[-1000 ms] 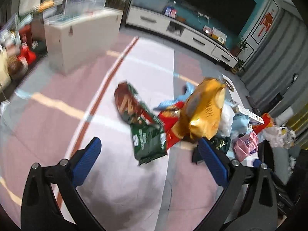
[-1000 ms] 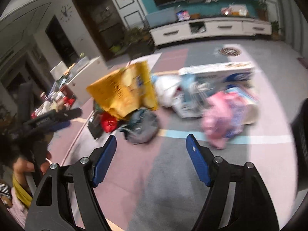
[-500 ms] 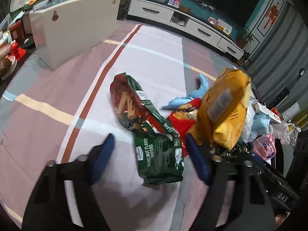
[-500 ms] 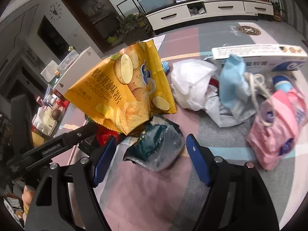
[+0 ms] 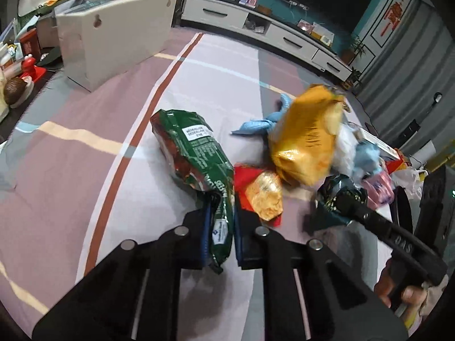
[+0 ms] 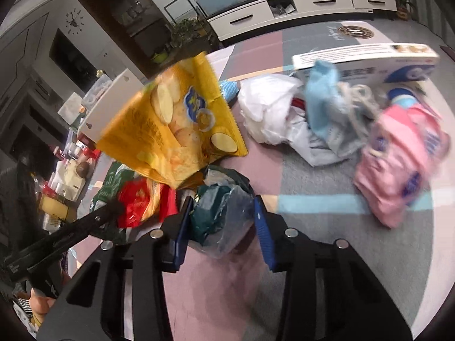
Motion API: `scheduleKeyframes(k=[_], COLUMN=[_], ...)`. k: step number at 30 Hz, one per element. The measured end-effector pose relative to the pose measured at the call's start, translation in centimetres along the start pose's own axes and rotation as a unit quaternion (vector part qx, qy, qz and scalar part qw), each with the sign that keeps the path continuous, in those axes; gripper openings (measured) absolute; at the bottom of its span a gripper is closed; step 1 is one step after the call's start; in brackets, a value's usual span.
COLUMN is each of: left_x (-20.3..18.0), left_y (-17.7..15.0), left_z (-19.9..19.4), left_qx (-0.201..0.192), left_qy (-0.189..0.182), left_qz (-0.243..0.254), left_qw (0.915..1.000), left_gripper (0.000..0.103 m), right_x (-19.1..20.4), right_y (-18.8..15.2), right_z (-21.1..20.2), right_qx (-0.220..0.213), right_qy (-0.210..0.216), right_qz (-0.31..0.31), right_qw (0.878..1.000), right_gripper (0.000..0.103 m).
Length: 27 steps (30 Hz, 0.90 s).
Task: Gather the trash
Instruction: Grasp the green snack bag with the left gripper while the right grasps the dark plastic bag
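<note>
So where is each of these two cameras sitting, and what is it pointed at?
Left wrist view: sits on the left hand-held gripper, looking down along its fingers at the green snack bag clamped there; the person's other hand shows at lower right.
Right wrist view: sits on the right hand-held gripper, facing a crumpled dark wrapper between its fingers.
Both views show the yellow chip bag and white TV cabinet.

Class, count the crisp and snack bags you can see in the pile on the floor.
4: a green wafer bag in the left jaws, a yellow potato-chip bag propped upright, a red-and-gold bag beneath it, a crumpled dark teal bag between the right jaws. More may be hidden.
</note>
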<state>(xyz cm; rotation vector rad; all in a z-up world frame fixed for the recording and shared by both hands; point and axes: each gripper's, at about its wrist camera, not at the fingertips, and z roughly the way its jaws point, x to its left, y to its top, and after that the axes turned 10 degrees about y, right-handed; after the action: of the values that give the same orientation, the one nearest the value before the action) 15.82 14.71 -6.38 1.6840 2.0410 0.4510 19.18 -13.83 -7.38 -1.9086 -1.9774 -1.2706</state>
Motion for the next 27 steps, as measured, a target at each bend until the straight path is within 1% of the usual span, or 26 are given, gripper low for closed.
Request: scheduleKeyframes(k=[3,7,8,11,15,16,17,19,21,23,25,27], left_x=[0.0,-0.6,-1.0,-2.0,-3.5,-3.9,-4.1,-4.3,-4.3,-4.2,-3.9,-3.5], left_y=[-0.6,-1.1,-1.3,-2.0,-3.6,-4.0,-4.2,-4.3,-4.4,-4.3,-4.2,-4.0], left_z=[-1.9,-3.7,-4.0,-3.4,-2.0,-1.9,-1.8,-1.4,-1.0,-0.8,-0.5,-0.2], left_qx=[-0.014,-0.019,-0.022,-0.003,0.024,0.027,0.028,0.033,0.033,0.037,0.041,0.046], left_qy=[-0.009,-0.048,-0.053,-0.069,-0.068,-0.070,-0.071,-0.077,-0.070,-0.075,-0.084,-0.085], left_qz=[0.011,0.031,0.037,0.047,0.065,0.068,0.068,0.062,0.060,0.052,0.039,0.028], left_qw=[0.9998,0.9981,0.9977,0.9965,0.9953,0.9948,0.9947,0.9946,0.9951,0.9951,0.9949,0.9949], left_gripper=[0.015,0.015,0.015,0.015,0.015,0.017,0.029,0.046,0.045,0.040,0.027,0.025], right_x=[-0.2,-0.3,-0.4,-0.8,-1.3,-1.5,-1.7,-1.8,-2.2,-2.5,-2.6,-2.6], right_y=[-0.7,-1.3,-1.5,-1.8,-2.1,-2.2,-2.3,-2.3,-2.4,-2.4,-2.4,-2.5], right_z=[-2.0,-4.2,-4.9,-5.9,-6.7,-6.9,-7.2,-7.5,-8.0,-8.2,-8.5,-8.6], right_qx=[-0.010,-0.025,-0.029,-0.032,-0.031,-0.031,-0.033,-0.035,-0.038,-0.038,-0.040,-0.041], right_qy=[0.003,0.005,0.001,-0.010,-0.020,-0.021,-0.023,-0.024,-0.024,-0.024,-0.023,-0.023], right_qz=[0.008,0.005,0.001,-0.003,-0.001,-0.002,-0.002,0.000,0.004,0.007,0.007,0.006], right_qw=[1.000,1.000,1.000,0.999,0.999,0.999,0.999,0.999,0.999,0.999,0.999,0.999], right_gripper=[0.042,0.042,0.042,0.042,0.042,0.042,0.042,0.042,0.042,0.042,0.042,0.042])
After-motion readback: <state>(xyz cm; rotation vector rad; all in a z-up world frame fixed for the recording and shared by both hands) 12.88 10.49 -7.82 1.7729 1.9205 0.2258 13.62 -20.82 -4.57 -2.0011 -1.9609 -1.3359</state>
